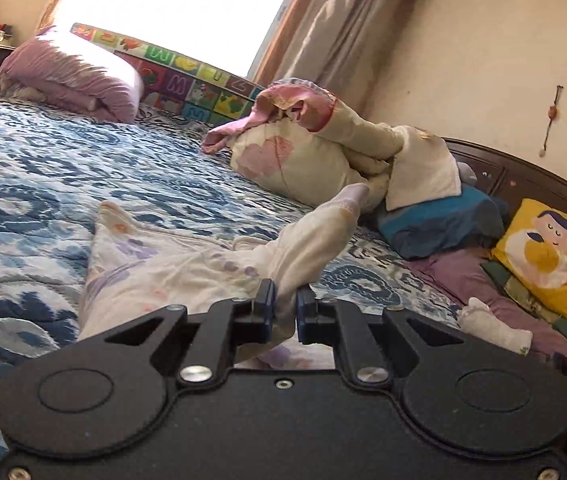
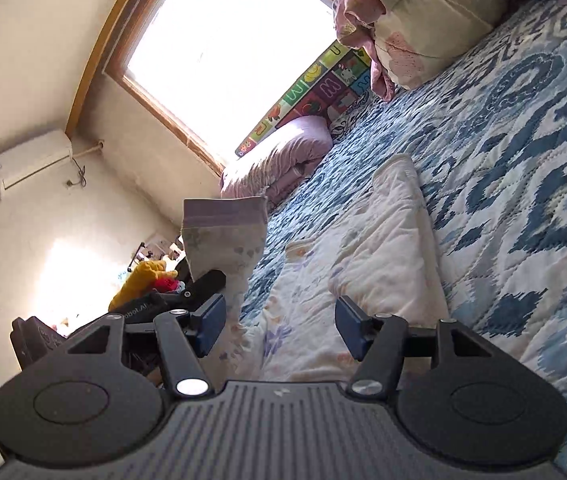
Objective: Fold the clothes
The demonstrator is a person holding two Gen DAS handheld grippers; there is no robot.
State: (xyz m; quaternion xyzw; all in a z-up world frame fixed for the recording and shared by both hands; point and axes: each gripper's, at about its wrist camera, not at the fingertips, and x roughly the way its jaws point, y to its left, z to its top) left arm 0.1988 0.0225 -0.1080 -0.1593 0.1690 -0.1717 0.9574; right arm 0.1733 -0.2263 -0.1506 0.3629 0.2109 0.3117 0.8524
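Note:
A white garment with pale purple and orange flower print (image 1: 171, 268) lies on the blue and white quilt (image 1: 35, 184). My left gripper (image 1: 284, 304) is shut on a bunched part of it, and a sleeve or leg (image 1: 323, 232) rises ahead of the fingers. In the right wrist view the same garment (image 2: 347, 256) lies spread on the quilt (image 2: 523, 168). My right gripper (image 2: 279, 328) is open just above it. A cuffed end with a purple band (image 2: 223, 232) stands lifted at the left, held by the other black gripper (image 2: 187, 296).
A rolled floral duvet (image 1: 307, 152) and a purple pillow (image 1: 71, 76) lie at the far side of the bed. A yellow cushion (image 1: 547, 256), blue bedding (image 1: 439, 224) and a white sock (image 1: 495, 328) sit by the dark headboard (image 1: 523, 176). A window (image 2: 219, 48) is beyond.

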